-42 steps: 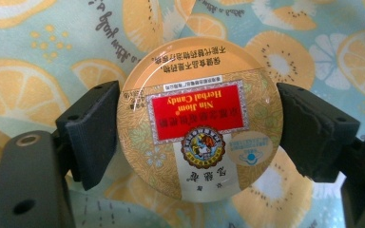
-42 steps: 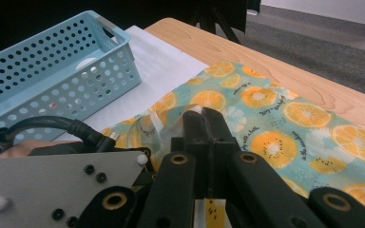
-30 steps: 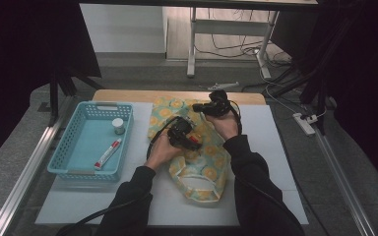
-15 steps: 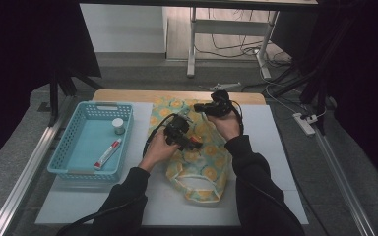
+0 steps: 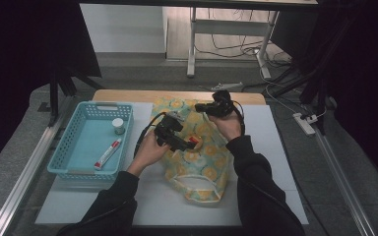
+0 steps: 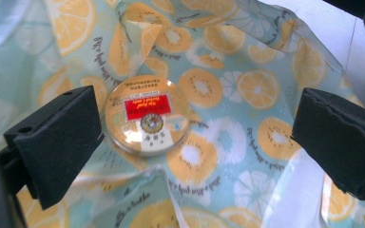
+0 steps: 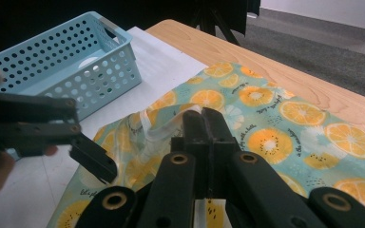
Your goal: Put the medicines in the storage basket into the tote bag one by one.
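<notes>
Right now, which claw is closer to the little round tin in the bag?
Left. The left claw hangs open right over the round tin; the right claw pinches the bag's rim farther off.

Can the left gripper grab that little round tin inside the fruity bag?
Probably yes. The left gripper is open right above the round tin, and the right gripper holds the bag open.

On the table, the left gripper (image 5: 193,142) and right gripper (image 5: 200,105) hang over a lemon-print bag (image 5: 197,157), beside a blue basket (image 5: 74,147) holding a tube (image 5: 108,153).
</notes>
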### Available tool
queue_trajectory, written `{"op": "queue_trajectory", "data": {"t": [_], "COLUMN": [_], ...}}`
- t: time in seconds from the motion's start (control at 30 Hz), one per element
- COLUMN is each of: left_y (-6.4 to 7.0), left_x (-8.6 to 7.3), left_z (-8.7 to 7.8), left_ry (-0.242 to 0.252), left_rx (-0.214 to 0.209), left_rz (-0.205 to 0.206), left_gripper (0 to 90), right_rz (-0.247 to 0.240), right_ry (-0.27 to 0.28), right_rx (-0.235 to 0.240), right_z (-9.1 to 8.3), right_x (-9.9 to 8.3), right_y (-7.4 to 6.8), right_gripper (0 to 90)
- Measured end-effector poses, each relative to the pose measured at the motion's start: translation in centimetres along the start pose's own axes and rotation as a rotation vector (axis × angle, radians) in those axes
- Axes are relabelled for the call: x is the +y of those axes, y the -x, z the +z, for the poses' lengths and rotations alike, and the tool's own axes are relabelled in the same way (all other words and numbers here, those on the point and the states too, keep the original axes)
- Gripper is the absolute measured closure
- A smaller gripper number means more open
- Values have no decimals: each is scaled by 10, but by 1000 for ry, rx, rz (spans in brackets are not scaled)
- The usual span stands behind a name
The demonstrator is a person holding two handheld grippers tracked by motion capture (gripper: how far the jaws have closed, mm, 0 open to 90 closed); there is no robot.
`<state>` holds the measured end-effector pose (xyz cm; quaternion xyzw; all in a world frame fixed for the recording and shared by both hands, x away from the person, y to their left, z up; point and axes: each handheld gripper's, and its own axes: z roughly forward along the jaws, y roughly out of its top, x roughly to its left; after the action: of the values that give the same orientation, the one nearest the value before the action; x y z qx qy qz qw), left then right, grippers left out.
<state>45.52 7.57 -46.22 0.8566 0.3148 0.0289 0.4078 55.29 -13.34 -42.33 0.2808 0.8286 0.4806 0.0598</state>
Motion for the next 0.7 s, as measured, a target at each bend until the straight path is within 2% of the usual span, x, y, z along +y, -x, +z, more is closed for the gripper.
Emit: {"op": "queue_trajectory", "data": {"t": [0.1, 0.2, 0.37, 0.47, 0.7], "left_y": [1, 0, 0, 0, -6], "left_x": [-3, -7, -12, -17, -32], "left_z": [-8, -16, -29, -38, -60], "left_ry": [7, 21, 38, 48, 88], "left_rx": [0, -17, -27, -8, 29], "left_rz": [0, -11, -3, 4, -10], "left_gripper": [27, 27, 27, 20, 4], "right_rz": [-1, -7, -14, -15, -22], "right_ry": [0, -5, -7, -7, -9], "right_rx": [4, 6, 9, 10, 11], "right_z": [0, 0, -1, -3, -6], "right_x": [-1, -2, -2, -1, -1], "right_y": [-1, -2, -4, -5, -6], "right_gripper": [900, 900, 900, 900, 900]}}
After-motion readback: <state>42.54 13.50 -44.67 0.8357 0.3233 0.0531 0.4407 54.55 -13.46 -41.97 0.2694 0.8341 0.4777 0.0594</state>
